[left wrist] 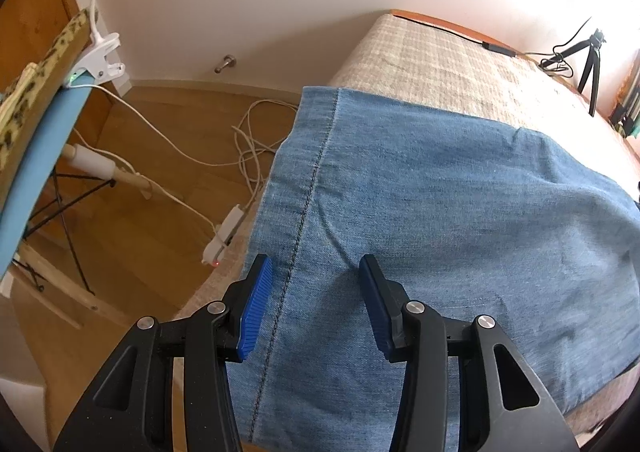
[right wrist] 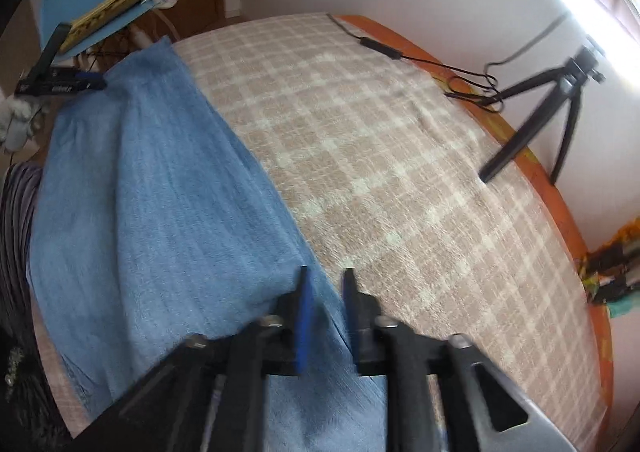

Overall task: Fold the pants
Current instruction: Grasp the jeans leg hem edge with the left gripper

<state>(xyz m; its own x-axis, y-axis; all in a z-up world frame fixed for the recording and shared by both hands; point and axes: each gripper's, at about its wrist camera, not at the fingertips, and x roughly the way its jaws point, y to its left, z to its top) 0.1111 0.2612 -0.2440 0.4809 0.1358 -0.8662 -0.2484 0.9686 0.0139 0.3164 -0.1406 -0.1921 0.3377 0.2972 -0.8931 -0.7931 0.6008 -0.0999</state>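
**Denim pants spread on the checked bed, seen from two ends**

Lying flat across a bed covered in a beige checked blanket (right wrist: 400,155), the blue pants (left wrist: 440,211) are seen from both wrist cameras, but different parts are shown by each.

From the left wrist view, a wide stitched hem (left wrist: 304,187) is seen at the pants' left edge, overhanging the side of the bed above a wooden floor (left wrist: 152,252). The left gripper (left wrist: 316,272) is held over this hem with its blue-padded fingers (left wrist: 256,304) spread wide apart; no cloth is pinched between them, and whether the tips touch the denim cannot be told. White cables (left wrist: 248,147) on the floor and a light-blue chair (left wrist: 36,171) with a white clip (left wrist: 100,55) on it are shown only clearly here.

From the right wrist view, which is blurred, the long right edge of the pants is seen running over the blanket. The right gripper (right wrist: 326,276) straddles that edge, its fingers (right wrist: 304,316) set a narrow gap apart with cloth lying between them; whether the cloth is clamped cannot be told. A black tripod (right wrist: 560,107) near the bed's far orange rim (right wrist: 560,187) is shown larger here, and the left gripper appears far off at the pants' other end.
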